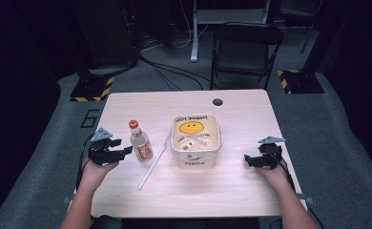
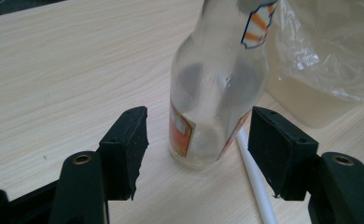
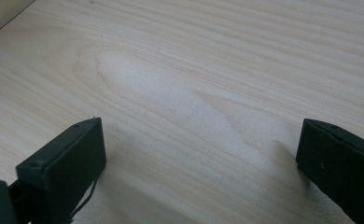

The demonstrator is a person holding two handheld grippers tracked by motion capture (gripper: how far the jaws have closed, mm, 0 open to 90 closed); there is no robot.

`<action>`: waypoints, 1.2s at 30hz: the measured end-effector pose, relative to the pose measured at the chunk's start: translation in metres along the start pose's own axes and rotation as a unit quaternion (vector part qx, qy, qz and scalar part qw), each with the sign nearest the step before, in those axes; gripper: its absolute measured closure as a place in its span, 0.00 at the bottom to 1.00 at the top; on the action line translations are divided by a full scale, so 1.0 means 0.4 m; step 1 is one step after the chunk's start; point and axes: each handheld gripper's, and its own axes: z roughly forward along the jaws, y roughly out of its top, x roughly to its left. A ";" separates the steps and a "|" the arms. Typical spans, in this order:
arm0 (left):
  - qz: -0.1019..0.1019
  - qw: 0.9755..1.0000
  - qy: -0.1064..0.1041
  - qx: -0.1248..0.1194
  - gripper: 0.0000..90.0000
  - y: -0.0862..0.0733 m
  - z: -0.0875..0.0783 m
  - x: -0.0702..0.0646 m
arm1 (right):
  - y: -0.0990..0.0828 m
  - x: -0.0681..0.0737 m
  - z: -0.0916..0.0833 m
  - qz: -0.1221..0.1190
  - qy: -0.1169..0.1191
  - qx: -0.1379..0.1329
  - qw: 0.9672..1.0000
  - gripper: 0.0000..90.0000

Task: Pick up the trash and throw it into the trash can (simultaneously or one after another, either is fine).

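Left gripper (image 1: pixel 127 151) is reaching for the clear bottle (image 1: pixel 140 141), which is standing upright left of centre on the tabletop (image 1: pixel 232 191), near its left edge and beside the white straw (image 1: pixel 151 167); the jaws are standing wide on either side of the bottle base, pads clear of the glass. Right gripper (image 1: pixel 245 159) is idling wide and empty near the right edge. Next move probably calls for pushing in a bit and squeezing low on the body without tipping it toward the bag-lined bin (image 1: pixel 196 162).
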 end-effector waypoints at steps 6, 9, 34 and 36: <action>0.004 1.000 -0.008 -0.008 0.45 0.029 -0.010 -0.002 | 0.000 0.000 0.000 0.001 0.001 0.000 1.000 0.01; 0.009 1.000 -0.010 -0.009 0.45 0.043 -0.015 -0.003 | 0.000 0.000 0.000 0.000 0.000 0.000 1.000 0.01; 0.021 0.999 -0.026 -0.025 0.50 0.123 -0.016 -0.015 | 0.000 0.000 0.000 0.001 -0.001 0.000 1.000 0.01; 0.020 0.999 -0.028 -0.025 0.50 0.127 -0.012 -0.015 | 0.000 0.000 0.000 0.001 0.001 0.000 1.000 0.01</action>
